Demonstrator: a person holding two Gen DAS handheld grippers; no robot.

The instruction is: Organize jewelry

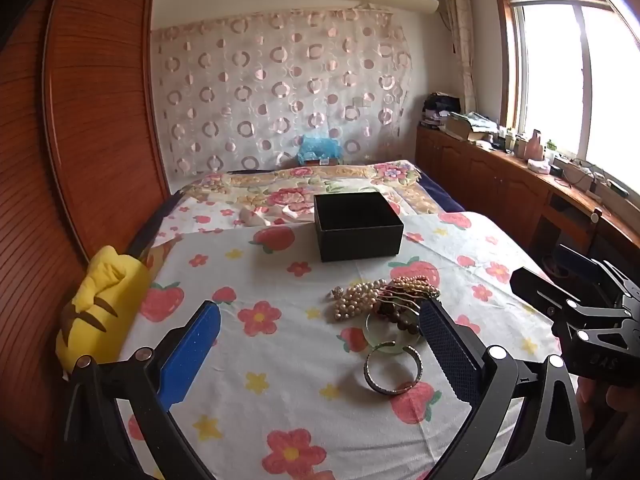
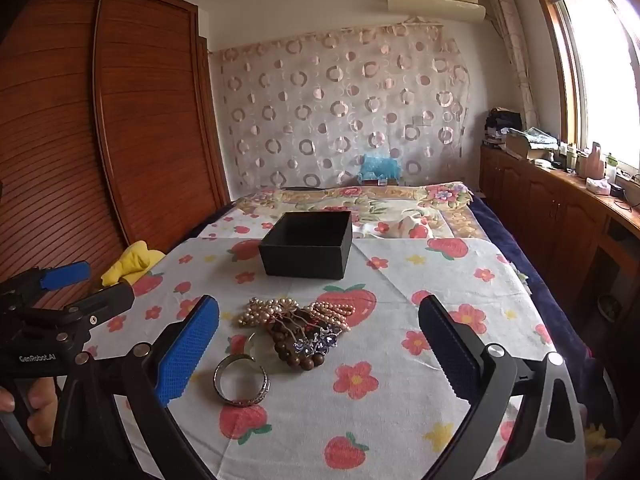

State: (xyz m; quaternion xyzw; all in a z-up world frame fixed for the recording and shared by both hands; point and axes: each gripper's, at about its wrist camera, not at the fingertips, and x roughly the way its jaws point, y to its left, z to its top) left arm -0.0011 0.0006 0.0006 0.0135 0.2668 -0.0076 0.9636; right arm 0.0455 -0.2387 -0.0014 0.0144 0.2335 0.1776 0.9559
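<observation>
Nothing has been picked up yet, by the look of it: the jewelry lies in a loose heap on the strawberry-print cloth (image 1: 280, 380) spread over the bed, and the black box (image 1: 357, 225) stands open and seemingly empty beyond it, just above centre in both views. The left gripper (image 1: 320, 350) hangs with its jaws wide apart and nothing between them, and the right gripper (image 2: 319, 344) is the same, jaws spread and empty over the heap. The pile sits at centre frame: a pearl strand (image 1: 358, 298), a string of dark wooden beads (image 2: 298, 350), a pale green bangle (image 1: 390, 330) and, nearest the camera and a little apart from the rest, a silver bangle (image 1: 393, 369). The step in hand reads as the approach before a first grasp. The next move likely calls for lowering one pair of jaws around a single piece, the silver bangle being the easiest since it lies clear of the tangle, then carrying it up-frame into the box. The left wrist view shows the green bangle plainly, along with the right gripper at its right edge; the right wrist view largely hides that bangle behind the beads but reveals a purple jewelled piece (image 2: 316, 342) on top of the pile, and the left gripper with a hand (image 2: 38, 404) at its lower left.
</observation>
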